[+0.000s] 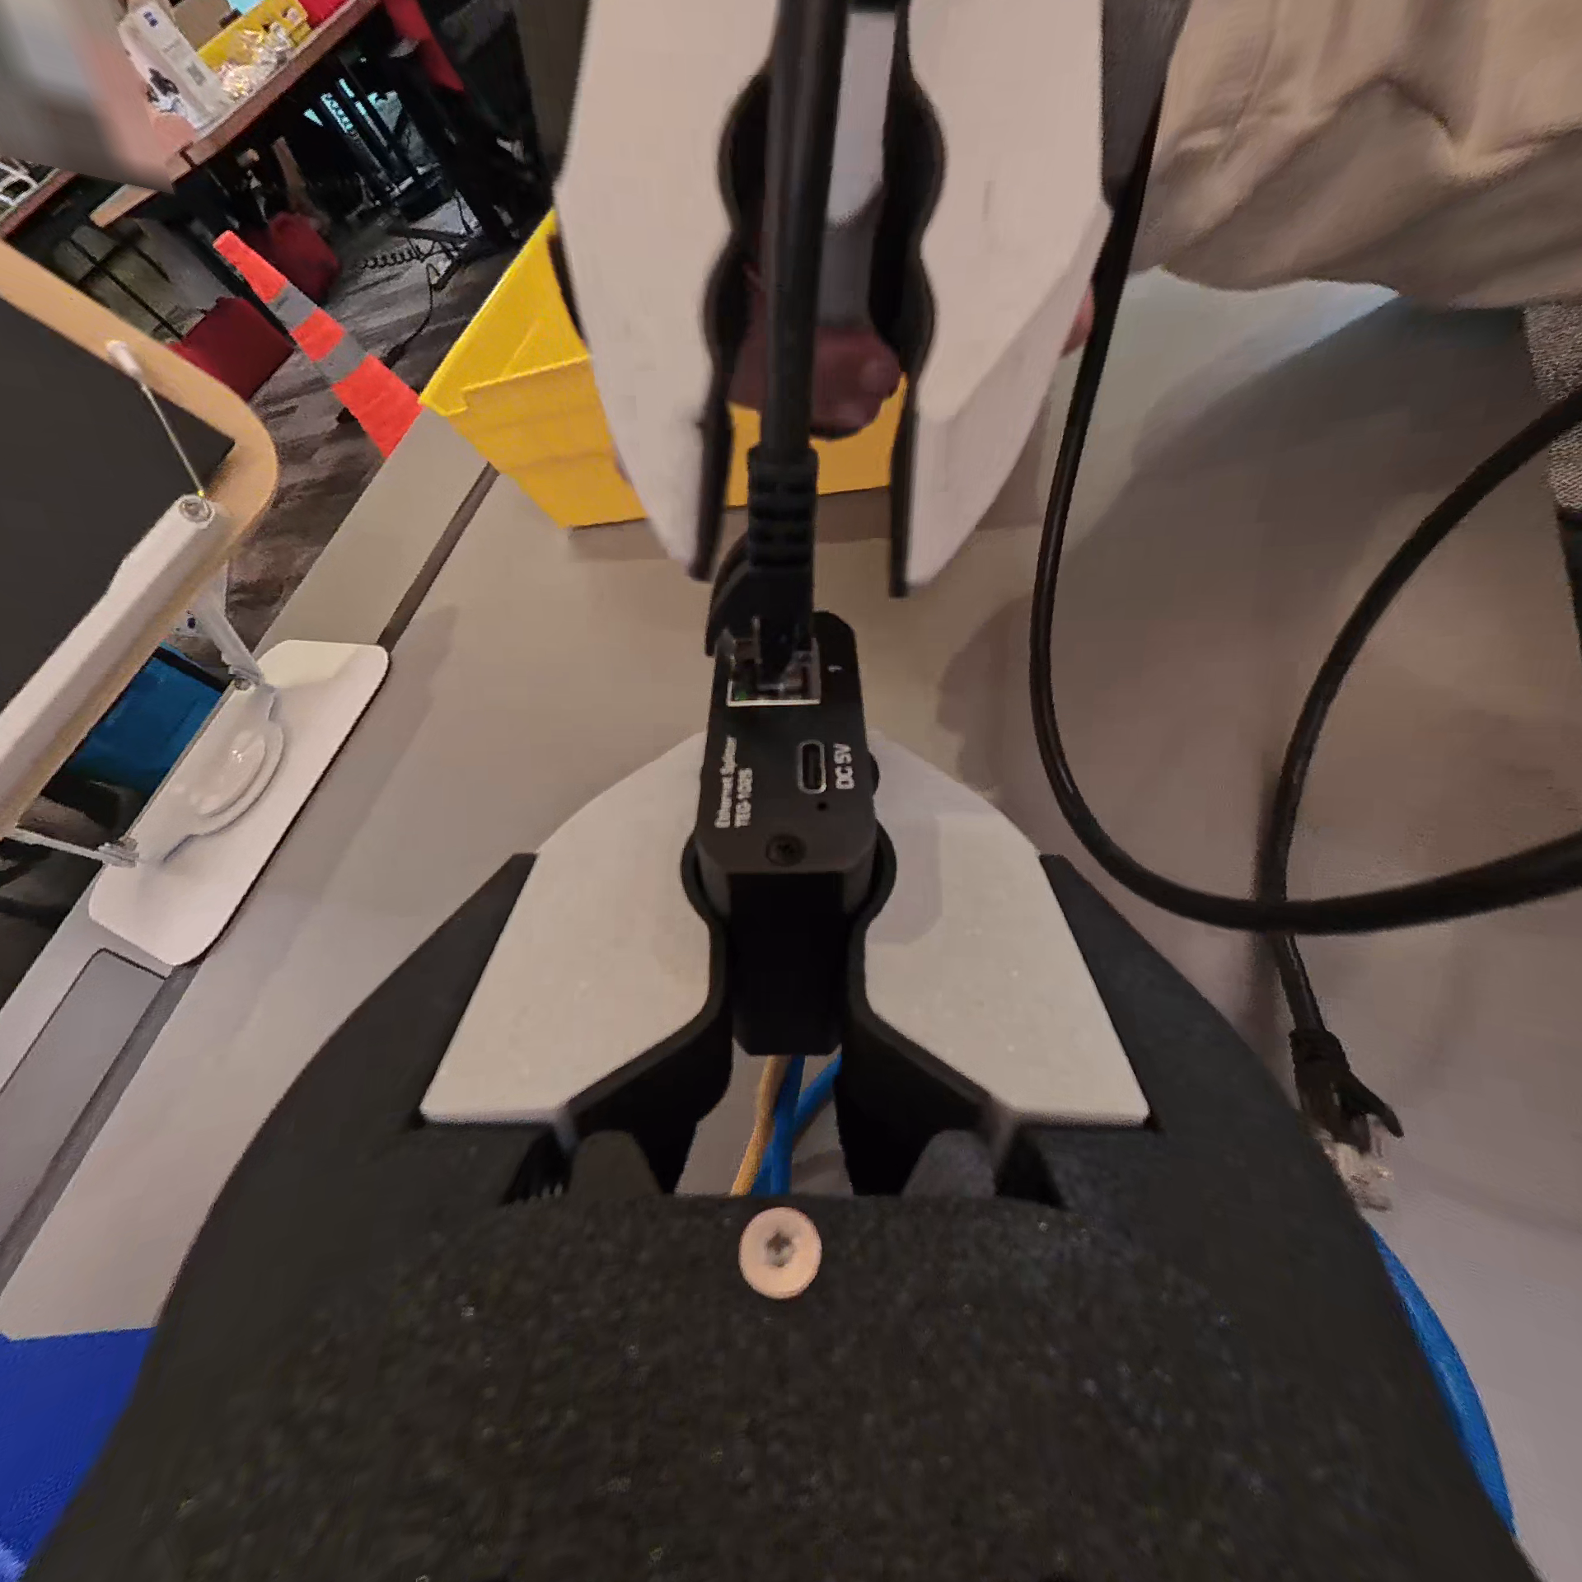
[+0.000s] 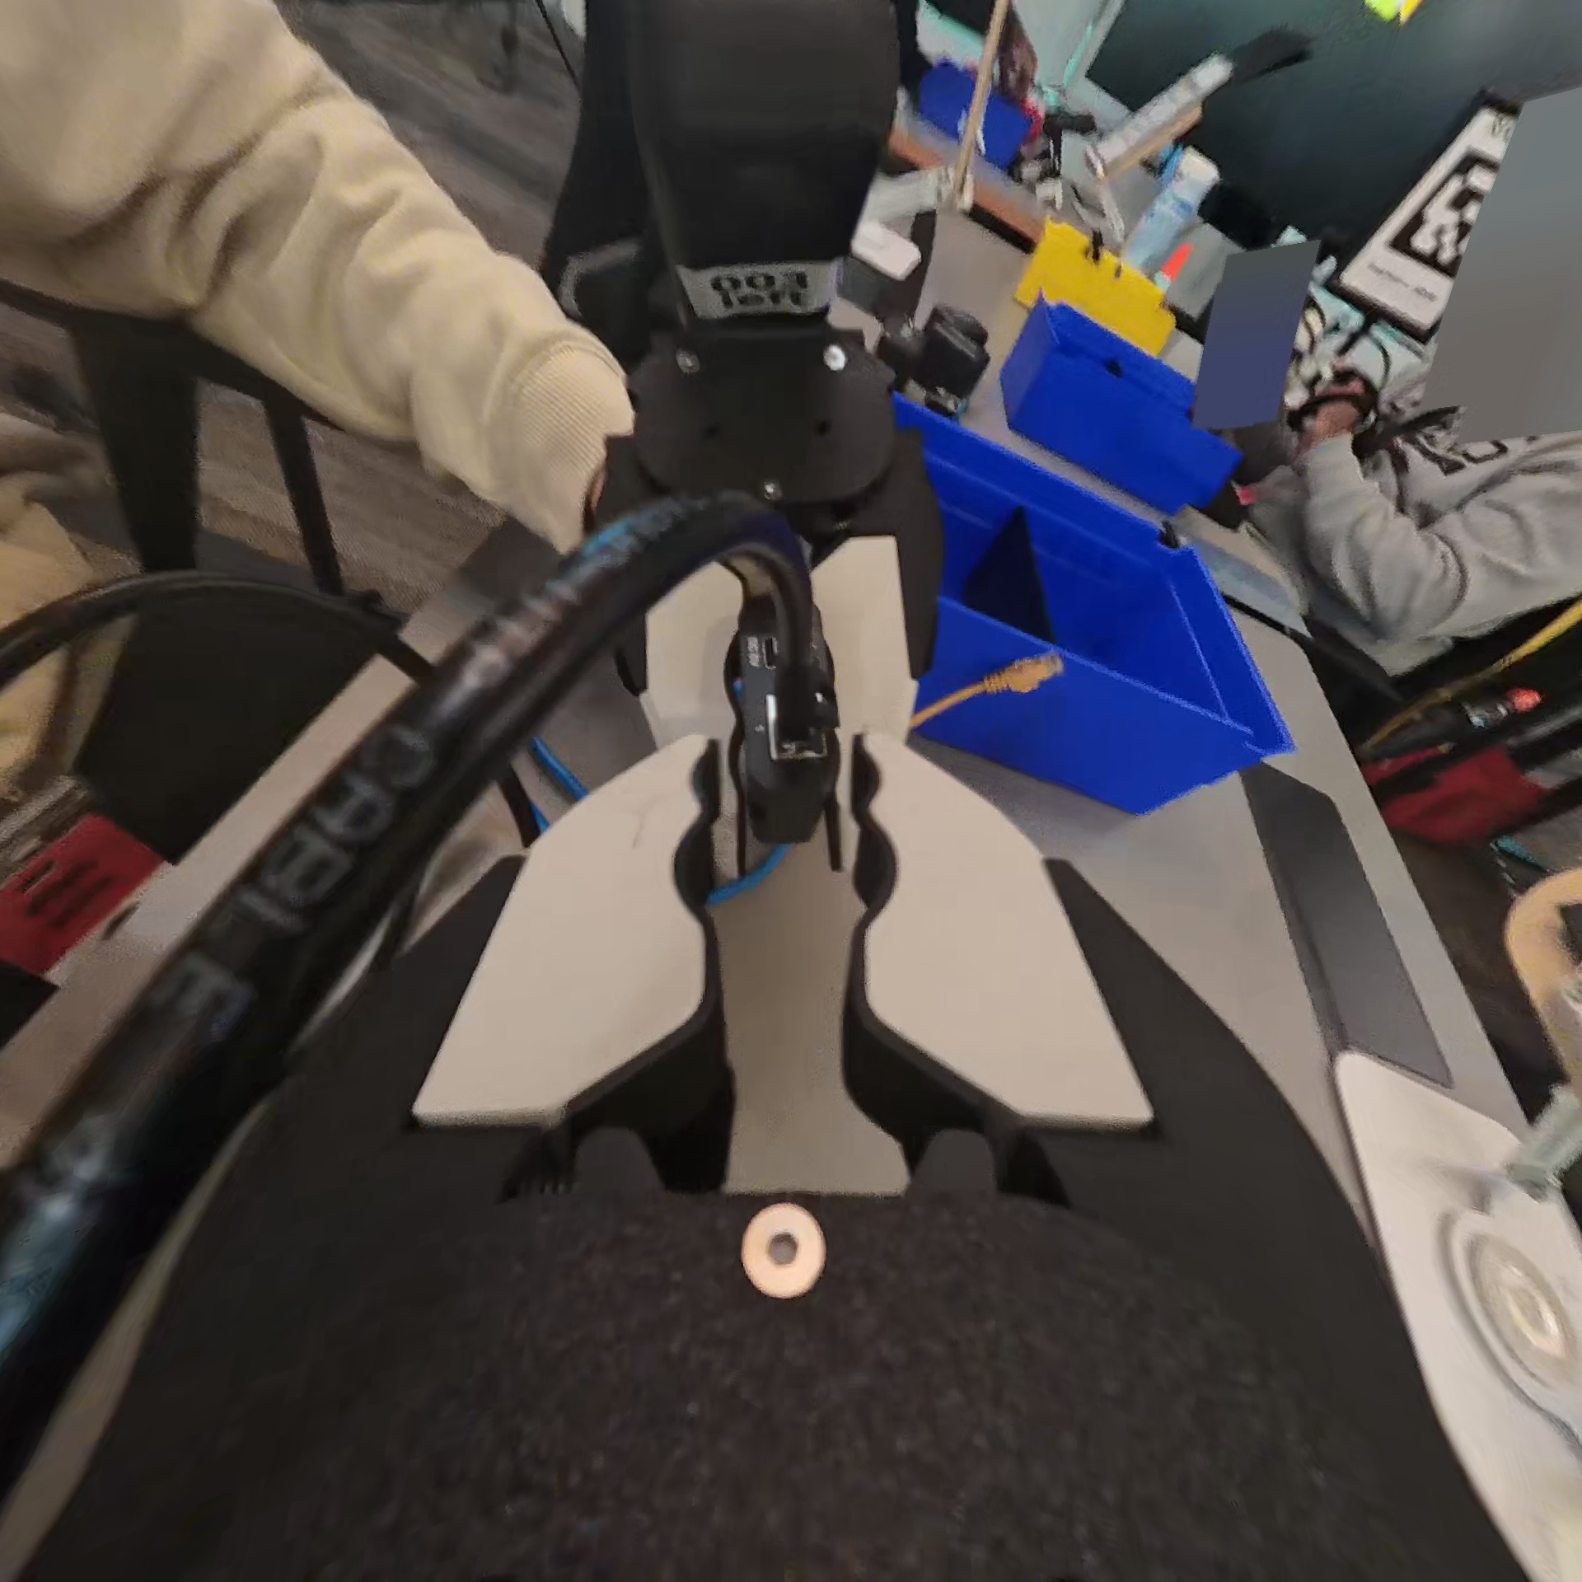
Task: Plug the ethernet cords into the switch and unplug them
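My left gripper is shut on the small black switch and holds it end-up above the grey table. A black ethernet cord's plug sits in the switch's top port. My right gripper comes in from the far side, open, its fingers on either side of the cord's boot without touching it. In the right wrist view my right gripper is open around the switch and plug. The black cord arches away to the left. Blue and orange cords hang below the switch.
The black cord's other plug lies loose on the table at right. A yellow bin stands behind, a blue bin holds an orange cord end. A white stand base sits at left. A person sits across. Spacing between my two grippers at the tips: around 5 centimeters.
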